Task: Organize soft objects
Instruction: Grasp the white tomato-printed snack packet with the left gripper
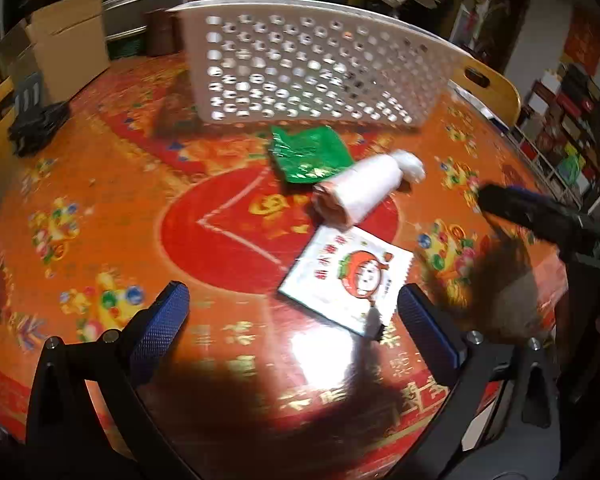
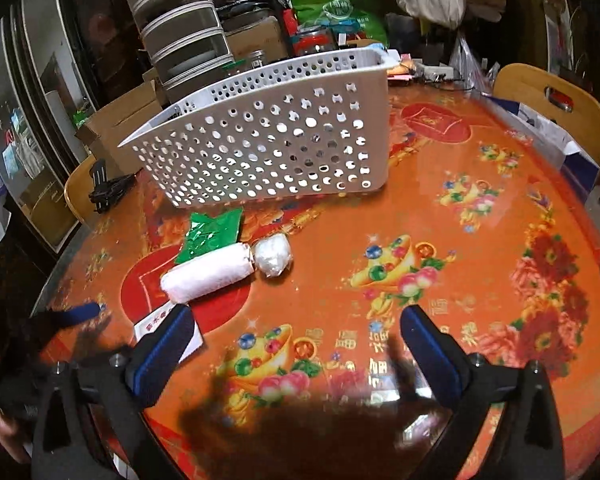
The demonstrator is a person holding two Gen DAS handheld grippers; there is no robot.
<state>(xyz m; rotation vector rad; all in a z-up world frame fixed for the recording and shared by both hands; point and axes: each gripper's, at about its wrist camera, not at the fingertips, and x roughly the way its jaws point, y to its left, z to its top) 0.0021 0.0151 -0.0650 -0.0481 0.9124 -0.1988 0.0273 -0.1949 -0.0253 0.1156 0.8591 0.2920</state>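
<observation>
A white perforated basket (image 1: 300,68) (image 2: 268,148) stands at the back of the round red-orange table. In front of it lie a green foil packet (image 1: 310,154) (image 2: 212,234), a white rolled cloth (image 1: 360,194) (image 2: 208,274), a small white plastic-wrapped ball (image 1: 410,166) (image 2: 274,256) and a flat white packet with an orange cartoon face (image 1: 348,280) (image 2: 156,326). My left gripper (image 1: 292,320) is open and empty, just short of the flat packet. My right gripper (image 2: 296,340) is open and empty, to the right of the pile; it shows in the left wrist view (image 1: 540,216).
Wooden chairs (image 1: 488,84) (image 2: 556,100) stand around the table. Cardboard boxes (image 1: 68,40), stacked trays (image 2: 180,36) and shelves of clutter fill the background. A black object (image 1: 36,120) lies at the table's left edge.
</observation>
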